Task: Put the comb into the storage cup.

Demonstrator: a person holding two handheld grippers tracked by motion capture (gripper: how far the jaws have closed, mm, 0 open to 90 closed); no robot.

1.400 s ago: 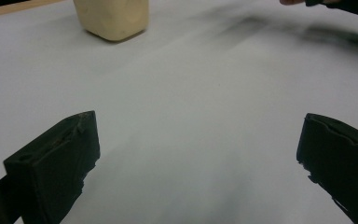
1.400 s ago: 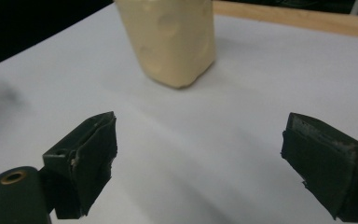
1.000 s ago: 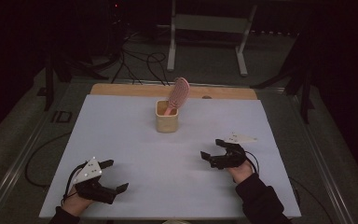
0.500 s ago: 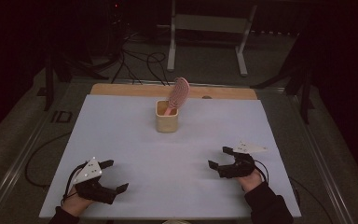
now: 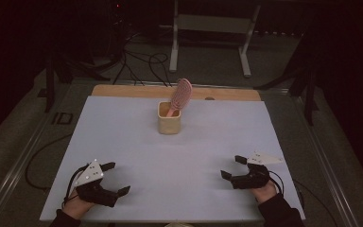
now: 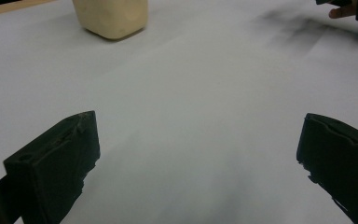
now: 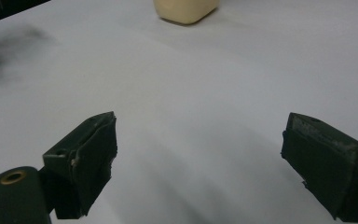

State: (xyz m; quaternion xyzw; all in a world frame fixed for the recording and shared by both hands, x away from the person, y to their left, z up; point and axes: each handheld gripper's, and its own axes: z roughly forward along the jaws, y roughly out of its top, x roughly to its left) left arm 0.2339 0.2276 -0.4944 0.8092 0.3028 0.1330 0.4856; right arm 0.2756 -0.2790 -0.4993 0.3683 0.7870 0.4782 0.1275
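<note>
In the cup (image 5: 169, 118), which stands at the far middle of the white mat (image 5: 123, 127), the pink brush (image 5: 179, 95) rests handle-down with its head leaning up and to the right past the rim. Judged from this, the placing looks done: the brush is housed and nothing else lies loose on the mat. Well short of the cup, at the near left, the left gripper (image 5: 115, 179) sits low over the mat with its jaws spread wide and nothing between them. At the near right of the cup, the right gripper (image 5: 232, 166) is likewise spread and empty, well apart from cup and brush. What may be left, if anything, is no more than parking the hands. In the left gripper view the cup (image 6: 111, 17) is cut off at the top, and in the right gripper view too (image 7: 185, 9), so the brush cannot be checked there. How deep the handle sits inside the cup is hidden by its wall. The dim room beyond the mat is hard to make out.
</note>
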